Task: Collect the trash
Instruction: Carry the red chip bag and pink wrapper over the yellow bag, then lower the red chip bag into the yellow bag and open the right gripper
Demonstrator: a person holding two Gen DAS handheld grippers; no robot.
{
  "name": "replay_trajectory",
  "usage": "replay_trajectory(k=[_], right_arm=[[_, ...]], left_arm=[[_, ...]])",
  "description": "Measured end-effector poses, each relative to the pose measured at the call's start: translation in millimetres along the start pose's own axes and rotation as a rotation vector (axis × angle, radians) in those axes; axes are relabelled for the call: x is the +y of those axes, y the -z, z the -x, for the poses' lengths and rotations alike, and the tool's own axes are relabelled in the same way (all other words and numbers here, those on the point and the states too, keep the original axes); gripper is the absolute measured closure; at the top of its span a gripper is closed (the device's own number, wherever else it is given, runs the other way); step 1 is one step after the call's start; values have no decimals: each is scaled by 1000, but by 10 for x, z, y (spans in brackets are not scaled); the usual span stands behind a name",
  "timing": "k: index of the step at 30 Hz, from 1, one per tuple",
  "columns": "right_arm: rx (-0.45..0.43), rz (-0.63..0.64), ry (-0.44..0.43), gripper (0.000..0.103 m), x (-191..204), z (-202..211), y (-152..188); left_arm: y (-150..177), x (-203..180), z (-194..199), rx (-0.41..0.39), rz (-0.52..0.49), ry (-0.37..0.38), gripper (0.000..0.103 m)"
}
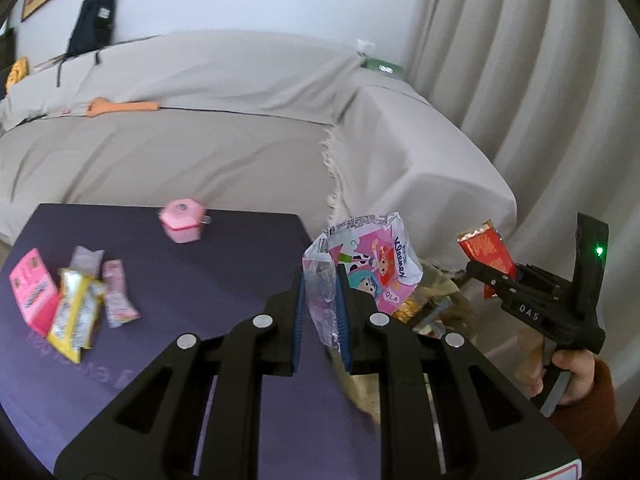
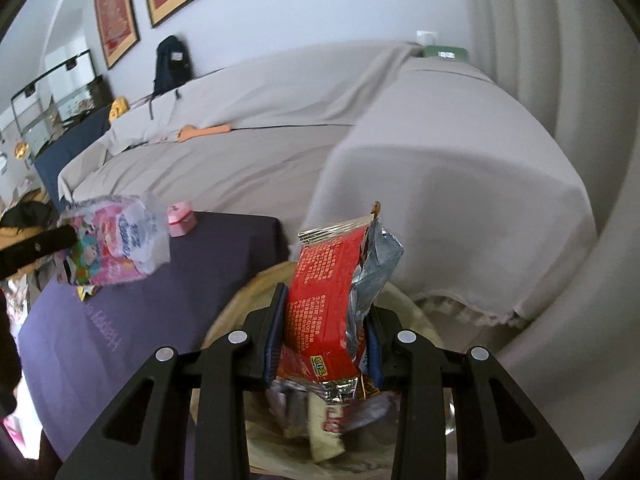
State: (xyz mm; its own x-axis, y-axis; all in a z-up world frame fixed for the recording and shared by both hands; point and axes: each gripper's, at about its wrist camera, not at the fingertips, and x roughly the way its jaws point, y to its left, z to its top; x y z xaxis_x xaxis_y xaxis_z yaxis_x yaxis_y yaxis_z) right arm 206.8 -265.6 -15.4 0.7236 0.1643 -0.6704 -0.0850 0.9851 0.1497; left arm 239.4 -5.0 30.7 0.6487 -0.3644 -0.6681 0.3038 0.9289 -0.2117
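A low table (image 1: 208, 264) with a dark purple top and faint pale lettering stands in front of a grey-covered sofa (image 1: 208, 152). Near the table's far edge sits a small pink hexagonal box (image 1: 182, 222). Toward its left side lies a loose cluster of wrappers: a pink packet (image 1: 34, 292) at the outside, a yellow and silver wrapper (image 1: 76, 316) touching it, a pale pink wrapper (image 1: 118, 294) just beside that, and a small greyish wrapper (image 1: 86, 258) behind them. On the sofa seat lies an orange long-handled object (image 1: 120, 107), with a dark bag (image 1: 94, 20) on the backrest
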Motion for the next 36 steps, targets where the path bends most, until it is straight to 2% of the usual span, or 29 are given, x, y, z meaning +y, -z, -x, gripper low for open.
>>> replay_trajectory(k=[6,11,15,20,23,27,30,36], right_arm=[[-34,-38,16,70,-270,95,90],[-4,-40,-1,70,-329,-34,199],[87,-74,-36,70,-361,-443,401],[294,-71,-73,70,-141,-1153,773],[353,-30,-35,70,-27,-1343,841],[327,-49,-47,69,-37,-1246,791],[307,-87,-90,58,-70,-1130,803],[261,-101,-97,53,-78,-839,781]], left_arm=[[80,-261,-431,61,-35,43,89],[136,-306,-715,103,-41,47,89],[179,-263,-776,110,-41,33,89],[245,-207,-786,105,-54,18,89],[270,-175,-778,103,-52,19,89],[300,-164,-773,99,-51,20,89],[310,-172,-755,96,-51,34,89],[279,-193,-661,75,-51,37,89]])
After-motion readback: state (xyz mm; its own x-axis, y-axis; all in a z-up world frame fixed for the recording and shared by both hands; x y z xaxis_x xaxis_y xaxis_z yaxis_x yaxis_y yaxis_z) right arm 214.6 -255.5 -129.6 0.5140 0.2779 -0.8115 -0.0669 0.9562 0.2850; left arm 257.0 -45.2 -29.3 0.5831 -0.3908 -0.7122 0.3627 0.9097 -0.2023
